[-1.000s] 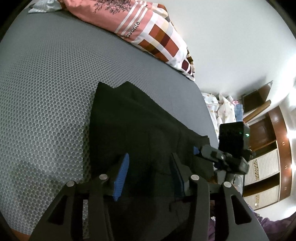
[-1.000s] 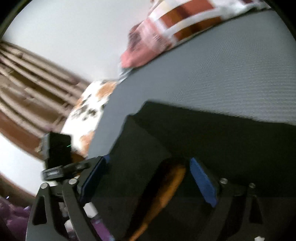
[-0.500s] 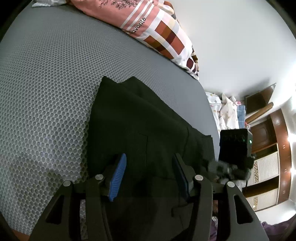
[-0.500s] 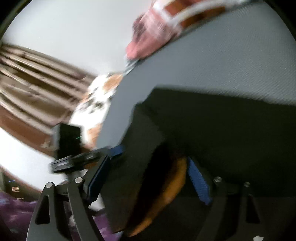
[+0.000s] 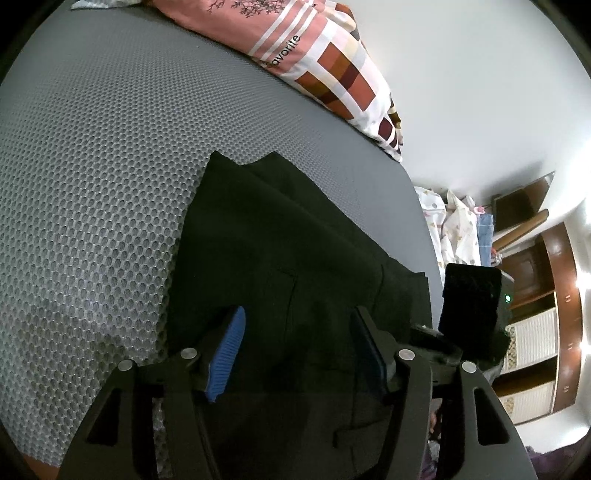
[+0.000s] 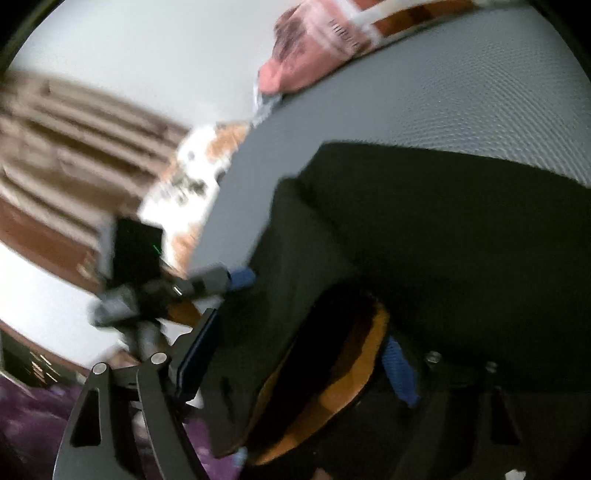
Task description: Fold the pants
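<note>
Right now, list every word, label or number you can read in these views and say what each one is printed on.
"favorite" on the pink striped pillow, printed along a pink stripe in the left wrist view.
The same pillow shows dark print in the right wrist view, but it is too blurred to read.
No readable text on the black pants, the grey mattress or the furniture.

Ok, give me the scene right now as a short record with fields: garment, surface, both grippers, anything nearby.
garment: black pants, lying folded on the bed
surface: grey mesh mattress
left hand-held gripper: jaws apart and have just been opening, over the pants, pads not pressing the cloth
right hand-held gripper: jaws wide, pants edge with orange lining between them, grip unclear in the blur
nearby: patterned pillow at the far edge of the mattress
</note>
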`<state>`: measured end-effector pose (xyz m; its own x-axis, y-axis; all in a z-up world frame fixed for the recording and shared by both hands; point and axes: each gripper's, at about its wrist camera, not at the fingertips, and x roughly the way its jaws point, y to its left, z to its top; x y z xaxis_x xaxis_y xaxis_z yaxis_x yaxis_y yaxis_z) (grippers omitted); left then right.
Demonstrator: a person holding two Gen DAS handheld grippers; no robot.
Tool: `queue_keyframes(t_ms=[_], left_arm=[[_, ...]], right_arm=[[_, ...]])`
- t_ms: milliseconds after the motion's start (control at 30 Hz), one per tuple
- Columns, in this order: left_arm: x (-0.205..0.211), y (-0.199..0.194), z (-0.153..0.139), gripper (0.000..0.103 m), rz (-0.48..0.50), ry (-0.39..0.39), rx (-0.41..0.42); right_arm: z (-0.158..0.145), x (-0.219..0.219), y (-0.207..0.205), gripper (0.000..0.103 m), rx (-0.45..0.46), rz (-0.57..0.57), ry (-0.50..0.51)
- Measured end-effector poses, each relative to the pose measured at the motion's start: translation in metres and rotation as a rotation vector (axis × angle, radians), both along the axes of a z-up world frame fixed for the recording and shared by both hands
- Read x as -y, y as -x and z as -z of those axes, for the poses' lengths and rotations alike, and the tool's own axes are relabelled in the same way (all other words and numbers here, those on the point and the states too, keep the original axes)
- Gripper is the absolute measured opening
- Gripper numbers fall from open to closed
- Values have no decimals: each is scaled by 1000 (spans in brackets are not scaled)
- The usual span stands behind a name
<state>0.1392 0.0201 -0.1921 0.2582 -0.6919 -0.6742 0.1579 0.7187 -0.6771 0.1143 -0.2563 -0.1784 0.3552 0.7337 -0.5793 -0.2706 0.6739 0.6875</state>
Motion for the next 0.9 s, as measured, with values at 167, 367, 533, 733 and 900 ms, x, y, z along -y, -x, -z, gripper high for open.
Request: queue_keyframes(t_ms=[167, 367, 533, 733, 900], left_arm=[[1, -2, -4, 61, -9, -12, 1], [-2, 2, -34, 62, -25, -17, 56], [13, 3, -55, 66, -7, -24, 112], [52, 1, -41, 67, 82, -53, 93], [83, 0, -29, 67, 142, -89, 85]], right_arm=[[3, -9, -7, 24, -7, 39, 59], [-7, 21, -1, 15, -18, 104, -134], [-32, 70, 12, 15, 8, 186, -199], [-59, 155, 33, 15, 47, 360, -143], [-46, 212, 41, 15, 6, 482, -100]])
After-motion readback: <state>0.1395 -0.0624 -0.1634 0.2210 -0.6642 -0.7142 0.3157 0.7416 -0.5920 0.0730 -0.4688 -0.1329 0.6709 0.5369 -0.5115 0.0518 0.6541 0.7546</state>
